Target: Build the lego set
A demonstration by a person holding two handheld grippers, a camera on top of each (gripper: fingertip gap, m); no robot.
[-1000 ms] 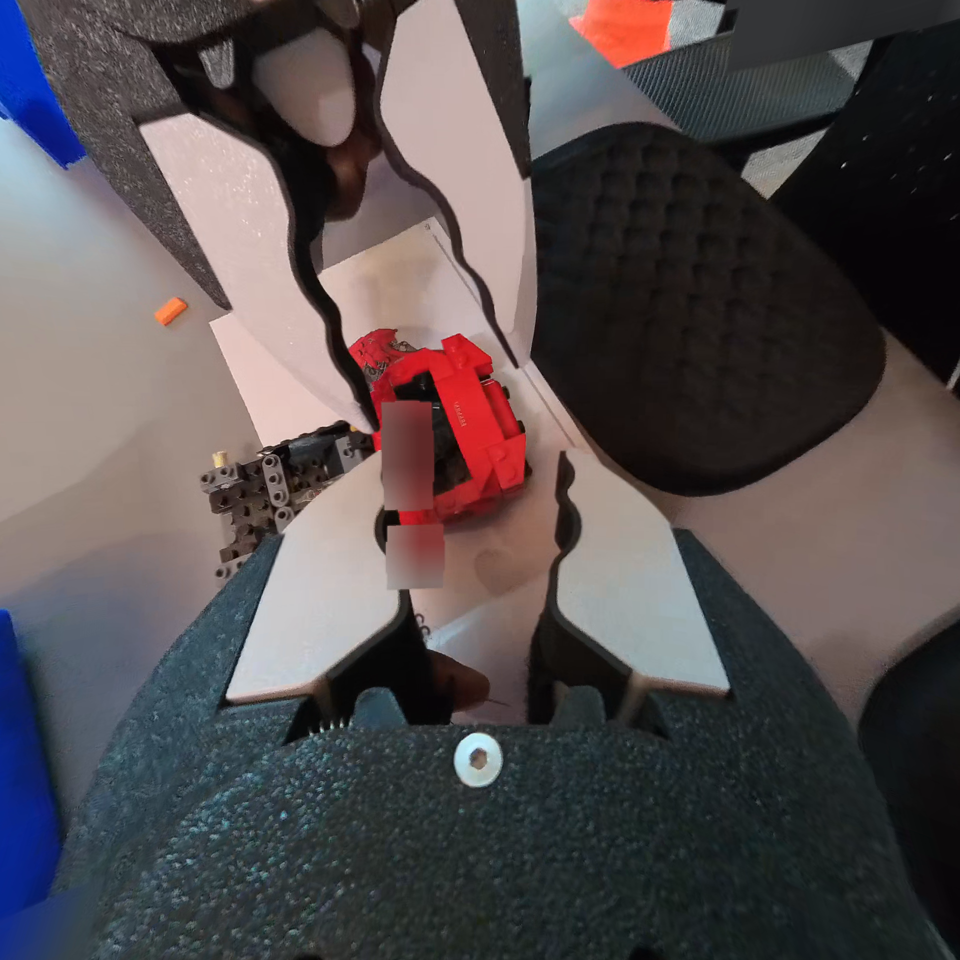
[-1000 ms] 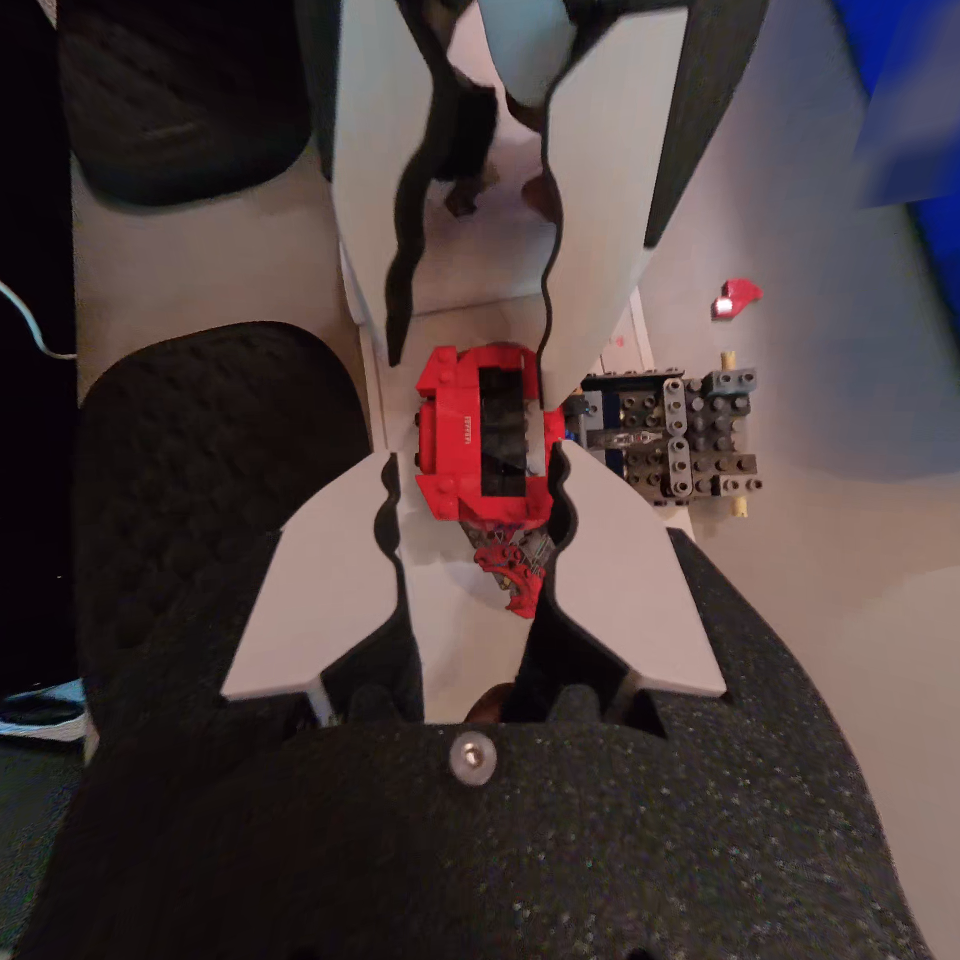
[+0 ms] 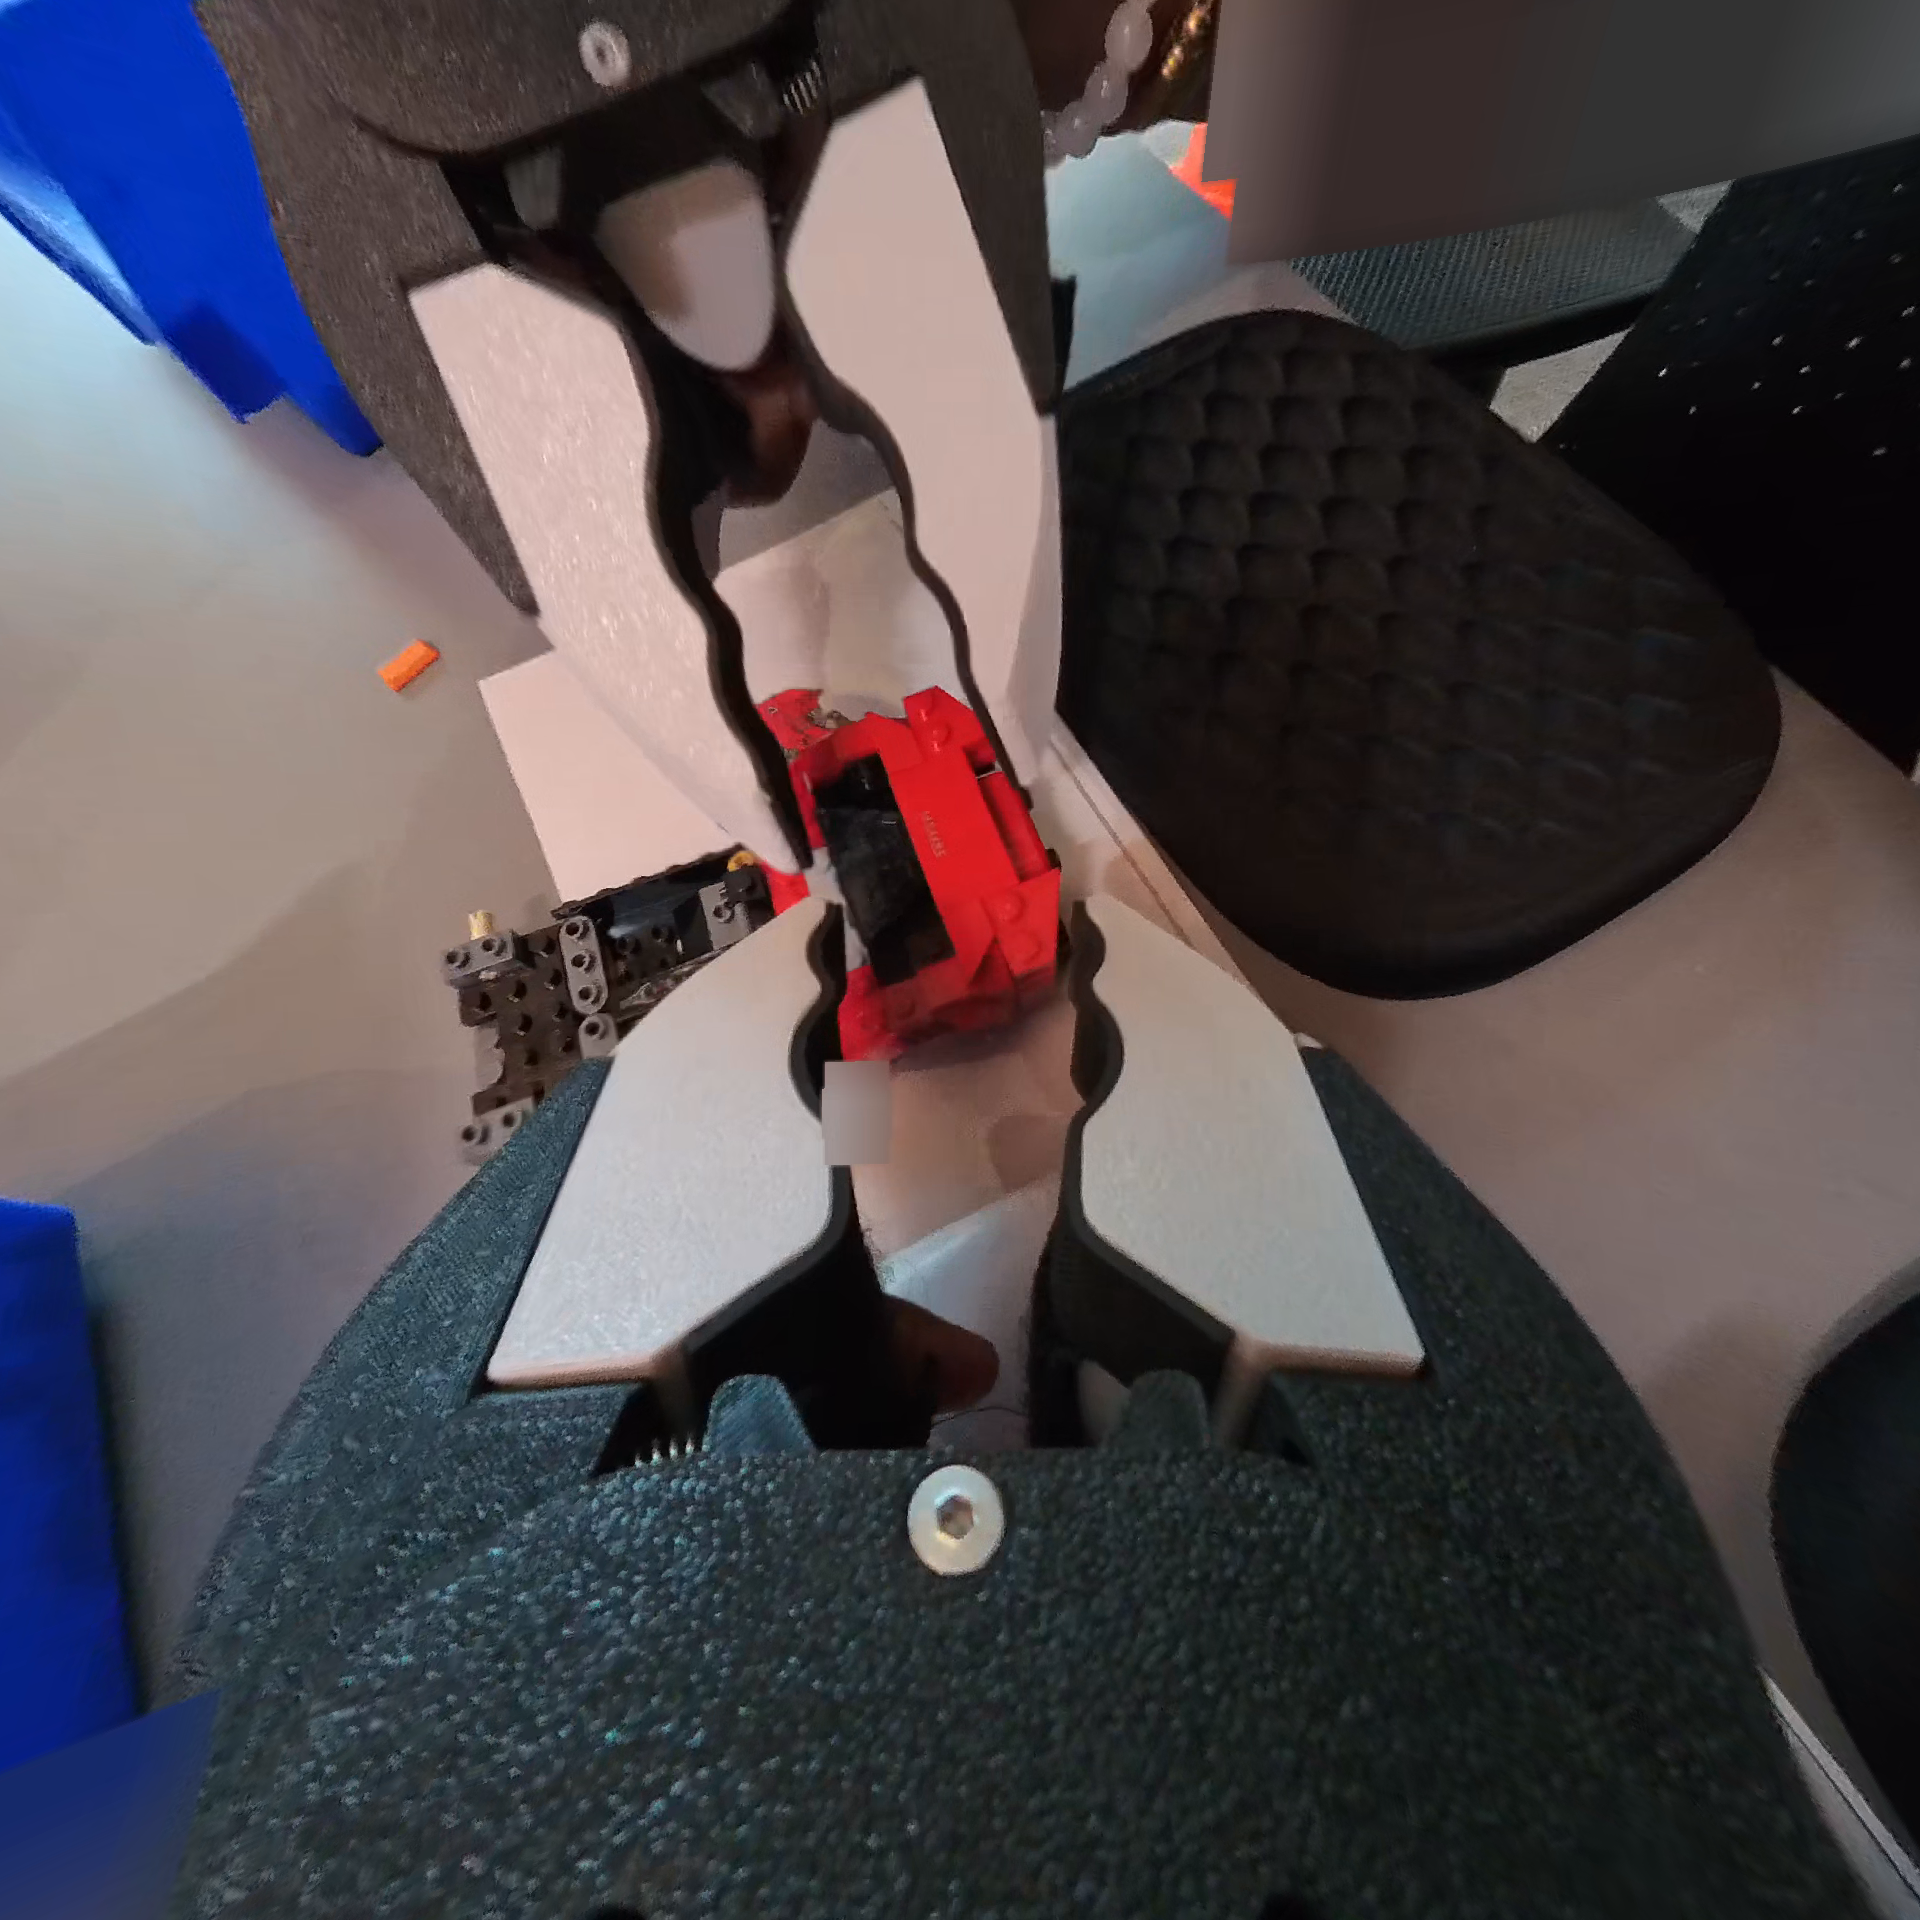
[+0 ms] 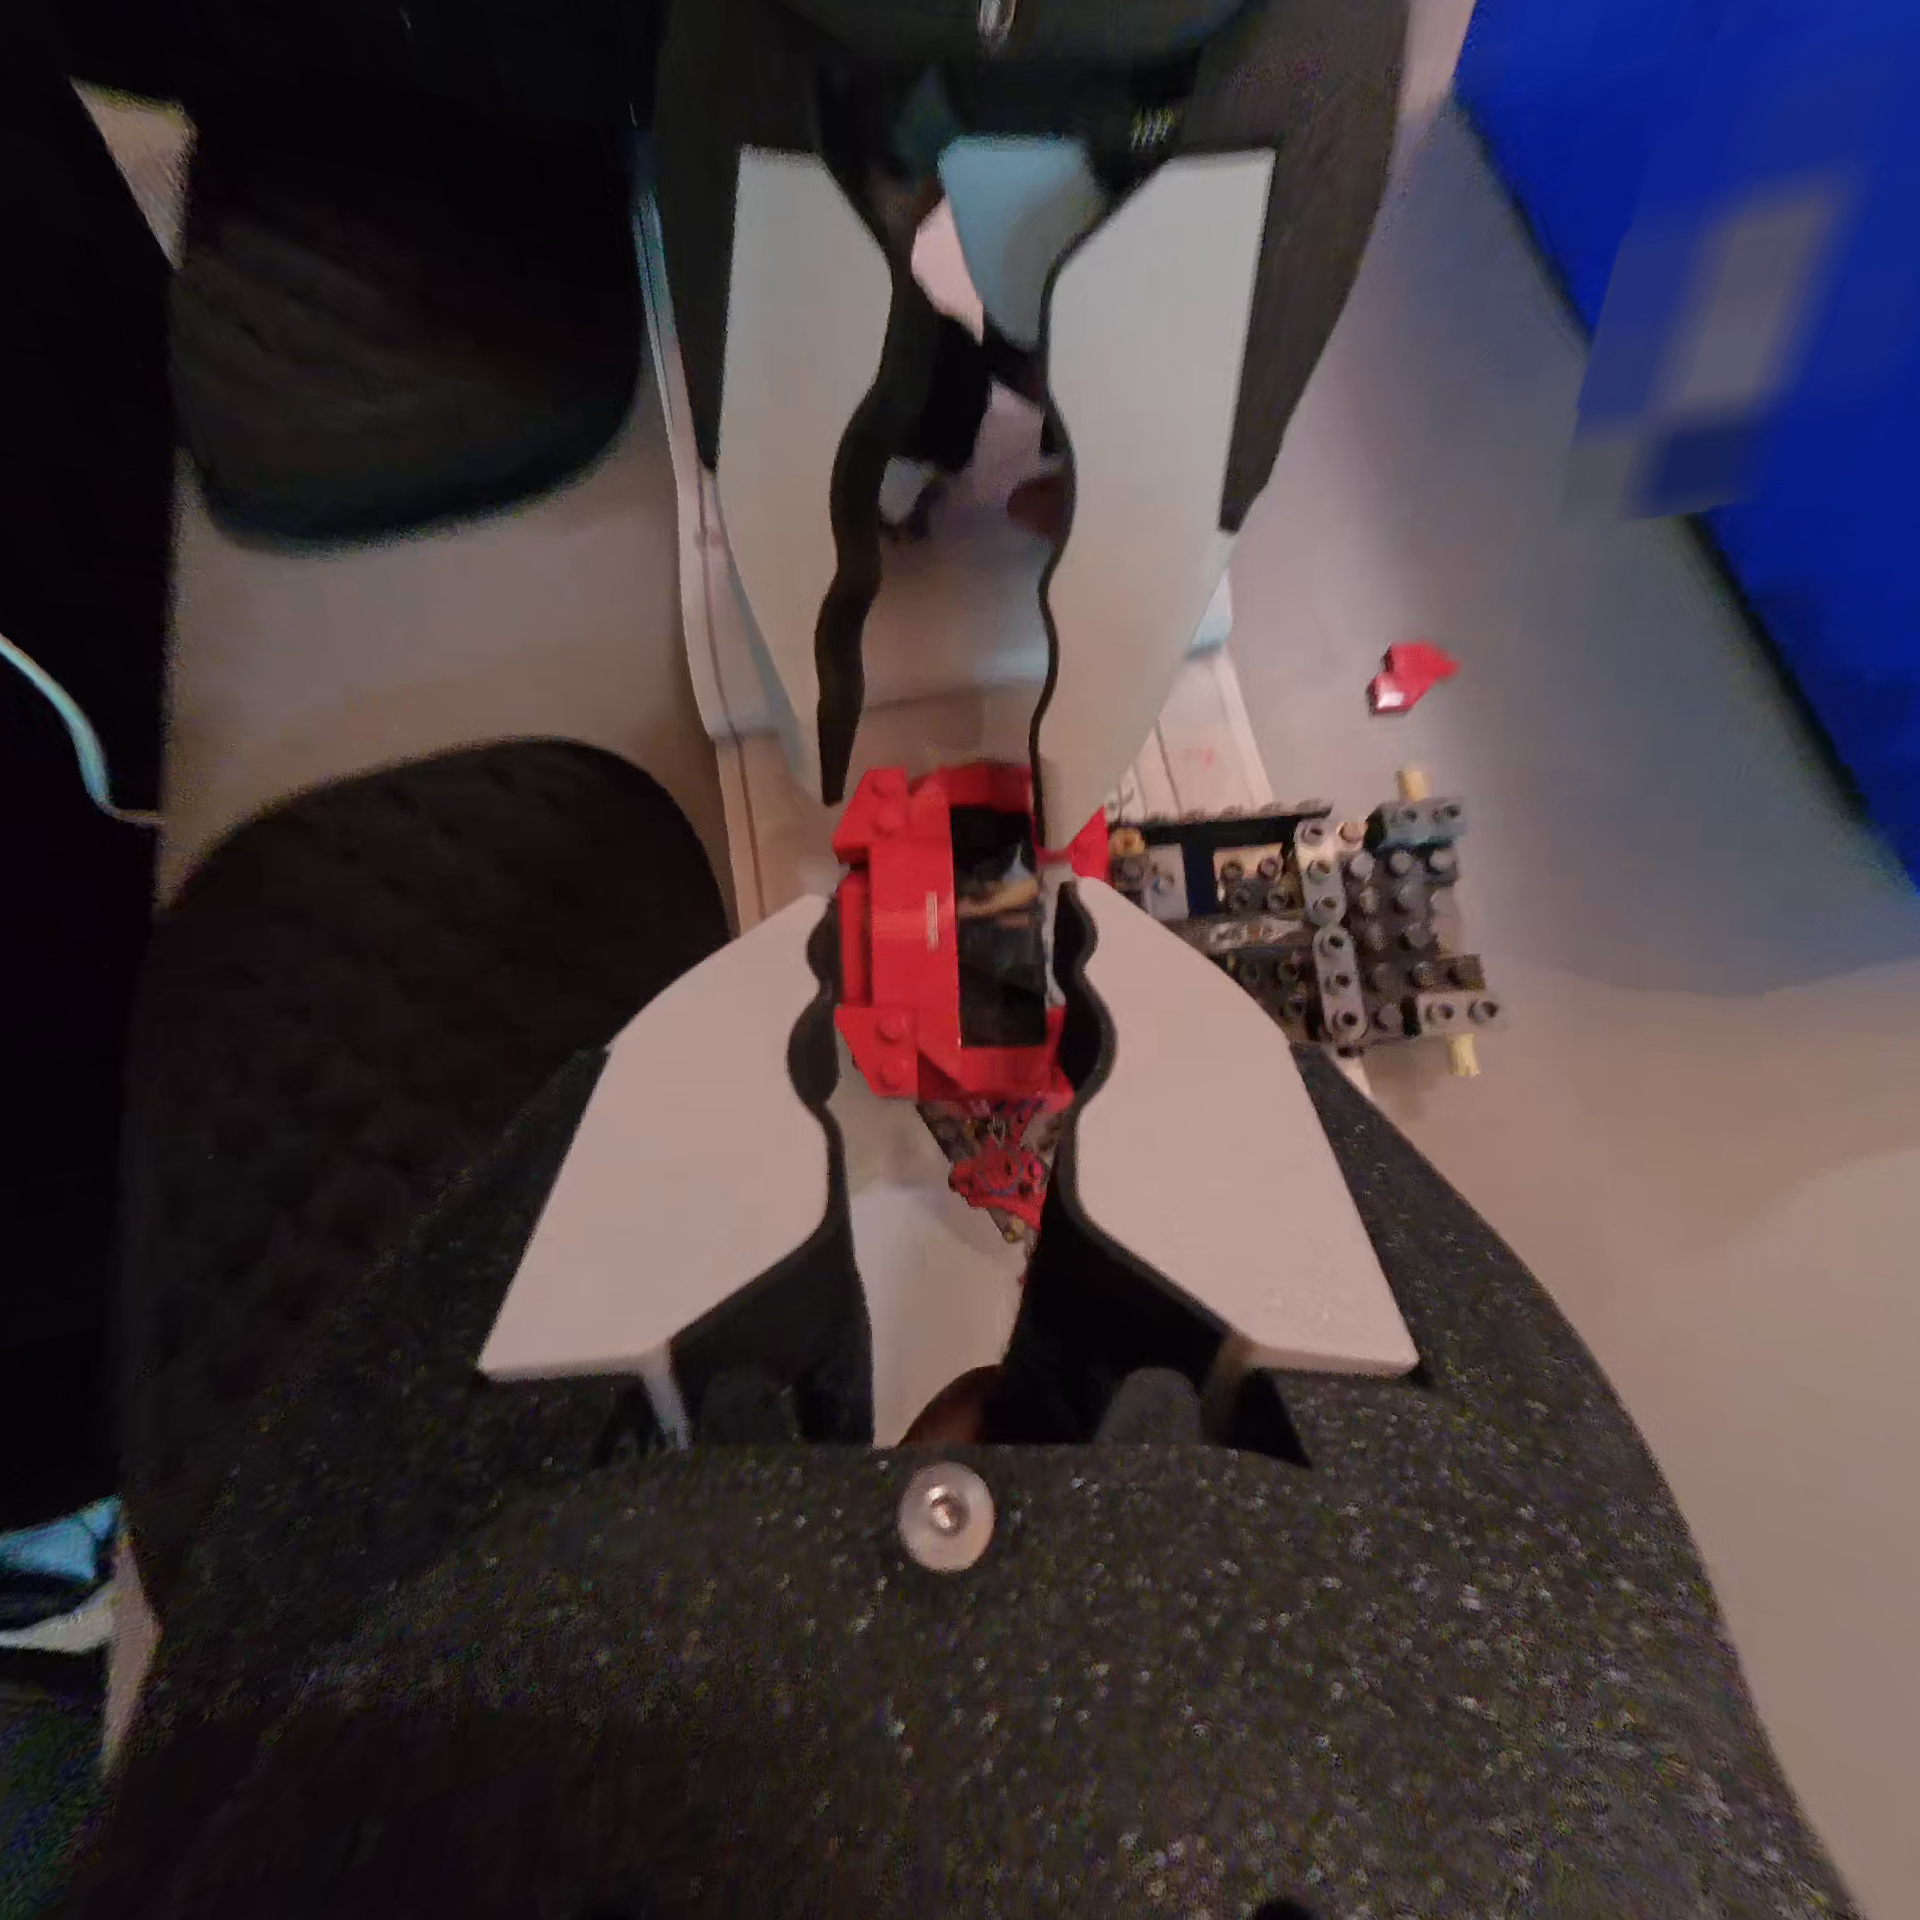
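So both grippers, left [image 3: 951, 914] and right [image 4: 945, 914], have fingers straddling the red car body [image 3: 935, 883], steadying it from opposite ends; real grip, can't tell.

Lego body [image 3: 935, 883] on paper sheet [image 3: 582, 769], chassis [image 3: 582, 977] just left, chair seat [image 3: 1392, 665] right, small brick [image 3: 407, 665] far left

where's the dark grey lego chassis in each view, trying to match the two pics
Left wrist view: the dark grey lego chassis lies left of centre, left of the red lego body.
Right wrist view: it lies right of centre, right of the red body.
Shared landmark: the red lego body, between the two pairs of gripper fingertips in both views.
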